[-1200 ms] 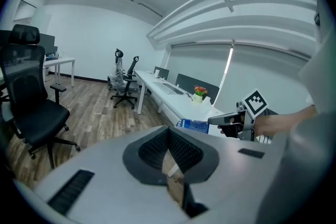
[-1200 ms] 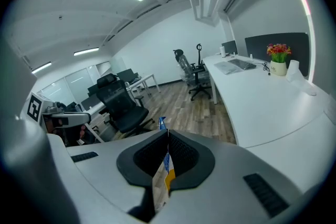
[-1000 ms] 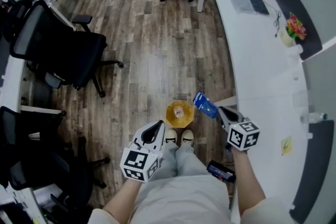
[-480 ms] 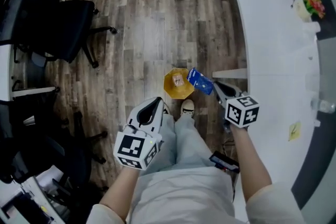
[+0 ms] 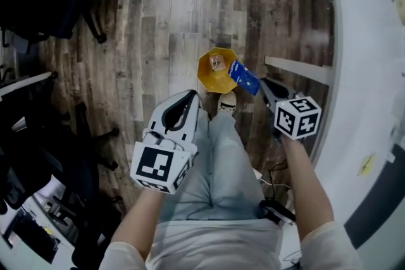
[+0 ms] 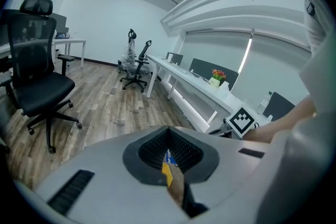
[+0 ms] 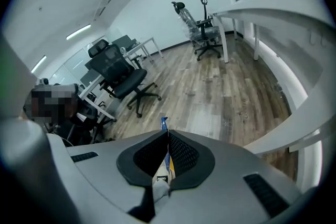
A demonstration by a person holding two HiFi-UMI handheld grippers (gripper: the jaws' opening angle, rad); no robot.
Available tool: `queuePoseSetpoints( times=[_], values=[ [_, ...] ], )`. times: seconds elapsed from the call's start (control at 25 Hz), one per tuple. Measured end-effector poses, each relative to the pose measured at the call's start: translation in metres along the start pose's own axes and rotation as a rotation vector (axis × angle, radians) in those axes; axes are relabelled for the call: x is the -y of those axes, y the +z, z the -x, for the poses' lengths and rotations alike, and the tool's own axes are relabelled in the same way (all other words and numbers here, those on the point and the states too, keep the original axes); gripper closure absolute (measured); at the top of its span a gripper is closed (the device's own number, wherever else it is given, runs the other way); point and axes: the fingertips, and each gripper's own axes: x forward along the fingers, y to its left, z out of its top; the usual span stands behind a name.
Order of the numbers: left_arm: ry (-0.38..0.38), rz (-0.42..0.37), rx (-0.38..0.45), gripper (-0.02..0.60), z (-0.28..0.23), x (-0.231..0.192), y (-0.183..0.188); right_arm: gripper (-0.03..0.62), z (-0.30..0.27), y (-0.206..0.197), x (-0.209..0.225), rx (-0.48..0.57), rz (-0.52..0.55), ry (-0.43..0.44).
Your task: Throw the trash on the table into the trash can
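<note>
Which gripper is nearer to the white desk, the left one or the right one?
Right. The right gripper, holding a blue wrapper, is beside the edge of the white desk. The left gripper, holding a yellow-blue wrapper, is beyond the person's legs.

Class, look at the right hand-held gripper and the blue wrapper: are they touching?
Touching. In the right gripper view the right hand-held gripper pinches the blue wrapper, whose tip pokes out past the jaws.
</note>
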Motion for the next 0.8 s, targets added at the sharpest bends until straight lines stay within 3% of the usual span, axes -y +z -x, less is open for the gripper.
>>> queuePoseSetpoints(
  times=[0.36,0.8],
  values=[
    [0.012,0.05,-0.054,0.581,-0.035,-0.029,-0.067,0.56,-0.114,-0.066,0.033,-0.11,-0.009,-0.021],
    [0.061,0.083,-0.068,0.581,-0.045,-0.07,-0.11,0.56,-0.21,-0.133,0.068,-0.171,-0.039,-0.086]
  ],
)
